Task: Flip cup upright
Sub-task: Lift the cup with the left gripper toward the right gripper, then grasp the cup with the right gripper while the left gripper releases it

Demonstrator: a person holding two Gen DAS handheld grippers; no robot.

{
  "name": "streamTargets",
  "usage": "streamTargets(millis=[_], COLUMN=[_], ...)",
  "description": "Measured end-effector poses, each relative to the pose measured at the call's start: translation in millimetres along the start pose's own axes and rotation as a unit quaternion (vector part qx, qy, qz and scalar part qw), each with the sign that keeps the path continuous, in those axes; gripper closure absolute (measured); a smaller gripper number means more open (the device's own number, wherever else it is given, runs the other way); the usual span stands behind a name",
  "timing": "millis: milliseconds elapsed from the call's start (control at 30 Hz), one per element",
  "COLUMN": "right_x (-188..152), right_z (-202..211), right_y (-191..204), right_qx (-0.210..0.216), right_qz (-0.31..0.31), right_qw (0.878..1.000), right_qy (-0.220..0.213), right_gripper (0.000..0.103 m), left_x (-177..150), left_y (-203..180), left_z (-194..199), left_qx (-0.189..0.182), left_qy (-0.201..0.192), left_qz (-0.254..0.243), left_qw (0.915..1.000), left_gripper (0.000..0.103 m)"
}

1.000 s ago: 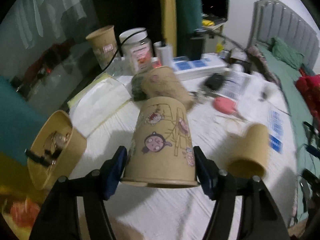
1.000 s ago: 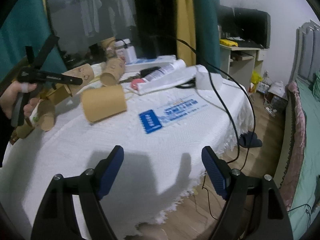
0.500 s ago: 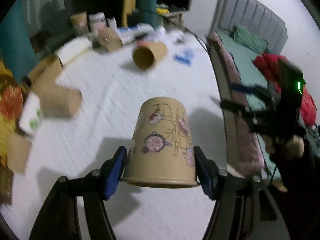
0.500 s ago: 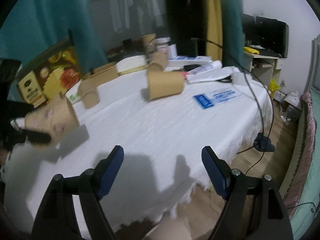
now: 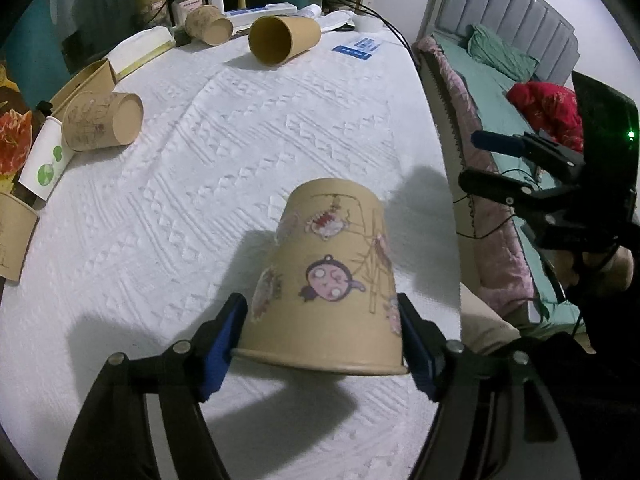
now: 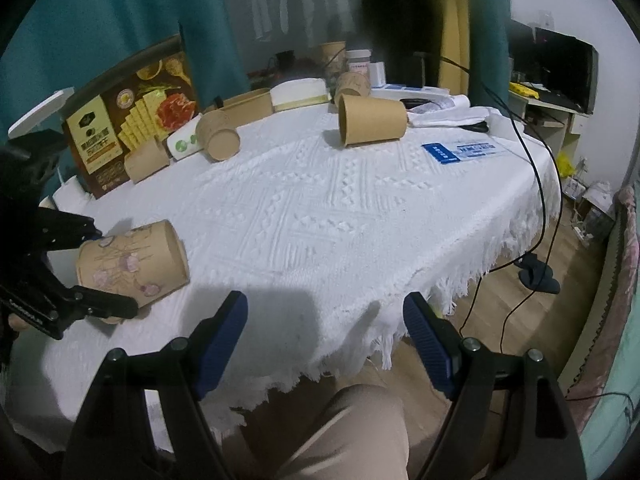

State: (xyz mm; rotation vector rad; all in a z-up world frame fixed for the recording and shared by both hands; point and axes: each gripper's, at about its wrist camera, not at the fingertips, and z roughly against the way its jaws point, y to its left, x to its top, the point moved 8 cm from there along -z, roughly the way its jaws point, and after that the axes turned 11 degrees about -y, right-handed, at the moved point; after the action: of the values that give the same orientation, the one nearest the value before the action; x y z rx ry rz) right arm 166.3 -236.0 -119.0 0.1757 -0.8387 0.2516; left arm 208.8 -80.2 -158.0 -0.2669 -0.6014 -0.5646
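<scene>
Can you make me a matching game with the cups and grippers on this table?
Things:
1. cartoon cup
2. plain cup
3. right gripper
4. blue card

States:
A. open, holding nothing
B. lying on its side, far across the white tablecloth
C. flat, near the table's edge
D. clamped in the left gripper

Pairs: 1-D, 2-B, 3-A, 4-C

Cup (image 5: 328, 280) mouth hidden; left gripper (image 6: 86, 268) cut by frame edge; jar (image 6: 359, 65) label unreadable.
</scene>
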Motion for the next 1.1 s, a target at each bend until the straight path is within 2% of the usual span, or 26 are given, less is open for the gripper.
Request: streamTargets(millis=[133,233,333,367,433,500,600,667,733,800,833,867,967,1100], right_x=[3.8,16.0,28.1,30.4,31.4,27.3,18.0,17.2,17.5,15.6,14.1,12.2,5.9,-6.5], right_z=[-0.2,2.3,6.0,6.9,8.5,9.0,5.7,2.1,-2.8,-9.0,-13.1,-14.5,-22.5,-31.5], right_y=[9.0,25.7,52.1,62.3,82.1,101.1,124.3,138.5,148.6,158.3,165.4,170.3,185.6,198.3], right_qx=[0.027,0.069,0.132,0.154,0.19,0.221,0.249,0.266,0.273,0.279,0.281,0.283,0.289,0.276], right_qz=[0.051,0.108,0.186,0.217,0.282,0.353,0.465,0.499,0.526,0.559,0.581,0.593,0.632,0.689], right_qw=[0.998,0.992,0.973,0.964,0.94,0.907,0.845,0.818,0.798,0.771,0.753,0.742,0.703,0.646], right_qy=[0.014,0.017,0.024,0.029,0.038,0.058,0.091,0.103,0.11,0.123,0.128,0.131,0.15,0.181], right_gripper=[0.025,0.025,0.025,0.025,0.025,0.025,0.025,0.025,0.025,0.025,0.025,0.025,0.025,0.025], left_x=[4.0,8.9,11.6,10.8,6.6,-3.3,-25.2,-41.6,-58.5,-74.1,-80.4,-87.5,-98.9,-105.4], left_y=[-0.2,-0.7,-2.5,-3.4,-4.8,-3.5,0.9,5.7,10.4,16.8,20.3,24.4,33.4,38.7], left_z=[10.0,27.0,46.5,54.1,66.8,75.8,87.4,94.9,102.4,109.5,112.5,115.8,119.8,119.8], left_qx=[0.006,0.018,0.027,0.031,0.039,0.052,0.07,0.073,0.077,0.089,0.094,0.1,0.107,0.109], left_qy=[-0.016,-0.037,-0.062,-0.073,-0.09,-0.102,-0.12,-0.131,-0.141,-0.149,-0.152,-0.156,-0.163,-0.168], left_qz=[0.014,0.027,0.048,0.056,0.075,0.096,0.143,0.181,0.217,0.244,0.254,0.267,0.282,0.278], left_qw=[0.9998,0.9988,0.9965,0.9953,0.9924,0.9888,0.98,0.972,0.9629,0.9542,0.9505,0.9458,0.9396,0.9395], left_gripper=[0.029,0.029,0.029,0.029,0.029,0.029,0.029,0.029,0.029,0.029,0.029,0.029,0.029,0.029])
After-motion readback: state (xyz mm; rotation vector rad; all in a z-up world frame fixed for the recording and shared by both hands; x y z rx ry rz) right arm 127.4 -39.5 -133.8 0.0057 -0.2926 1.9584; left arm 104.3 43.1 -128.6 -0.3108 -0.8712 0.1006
